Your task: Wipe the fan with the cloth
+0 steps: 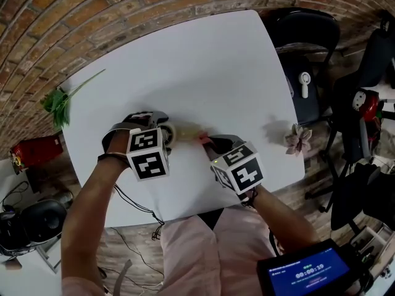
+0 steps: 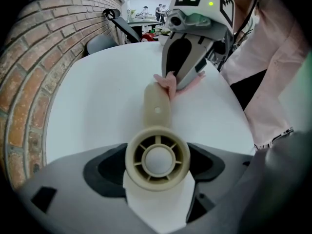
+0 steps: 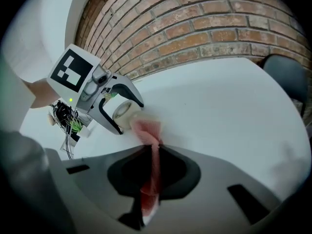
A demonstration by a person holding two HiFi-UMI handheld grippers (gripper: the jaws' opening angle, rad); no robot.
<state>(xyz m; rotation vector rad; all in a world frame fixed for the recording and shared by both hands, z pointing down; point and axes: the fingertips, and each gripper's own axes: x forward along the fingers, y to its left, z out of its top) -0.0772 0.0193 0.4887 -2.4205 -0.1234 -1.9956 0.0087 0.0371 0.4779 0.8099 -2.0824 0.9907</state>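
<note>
The left gripper [image 2: 156, 168] clamps the fan [image 2: 157, 108] by its head while the right gripper [image 3: 152, 172], pinching the cloth [image 3: 146, 130], presses it to the handle, so wiping looks under way but unfinished.

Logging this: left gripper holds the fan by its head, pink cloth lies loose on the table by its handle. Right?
Not loose: the right gripper clamps the pink cloth, as the right gripper view shows. The left gripper does hold the fan by its head.

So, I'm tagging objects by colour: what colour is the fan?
Beige all over, head and handle alike. The fan shows best in the left gripper view.
</note>
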